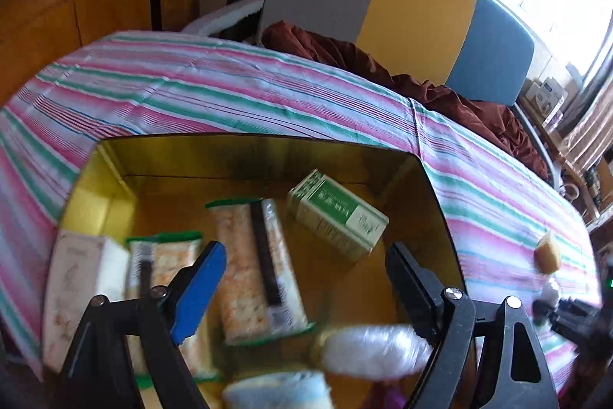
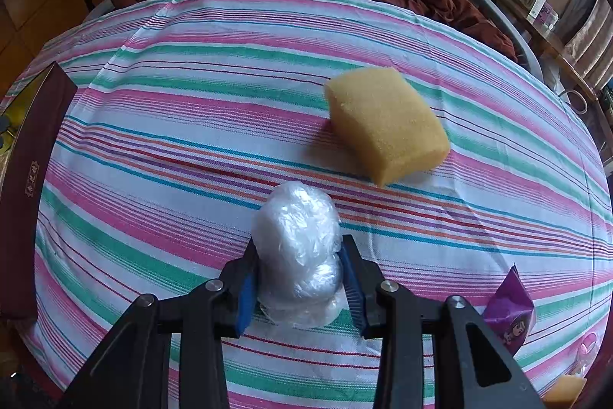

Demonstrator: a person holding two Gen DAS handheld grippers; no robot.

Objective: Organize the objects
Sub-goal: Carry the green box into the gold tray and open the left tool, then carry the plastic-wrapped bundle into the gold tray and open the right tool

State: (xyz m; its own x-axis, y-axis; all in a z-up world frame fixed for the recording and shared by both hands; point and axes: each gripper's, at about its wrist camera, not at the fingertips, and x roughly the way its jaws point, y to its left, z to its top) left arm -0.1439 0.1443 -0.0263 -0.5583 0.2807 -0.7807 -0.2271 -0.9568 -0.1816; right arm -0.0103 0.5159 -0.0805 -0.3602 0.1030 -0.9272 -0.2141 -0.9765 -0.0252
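The right gripper [image 2: 300,278] is clamped on a wad of clear plastic wrap [image 2: 297,252], pads pressing both sides, presumably to carry it to the box. Ahead of its jaws lies a yellow sponge [image 2: 385,129]. The left gripper [image 1: 306,278] hangs spread wide and empty above the gold-lined box [image 1: 107,206], where snack packets [image 1: 253,267] and a green carton [image 1: 337,213] already sit.

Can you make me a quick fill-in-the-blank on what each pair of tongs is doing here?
1. The right tongs are shut on a ball of clear ____.
2. The yellow sponge lies on the ____ tablecloth.
3. The left tongs hang ____ over the gold box.

Missing: plastic wrap; striped; open
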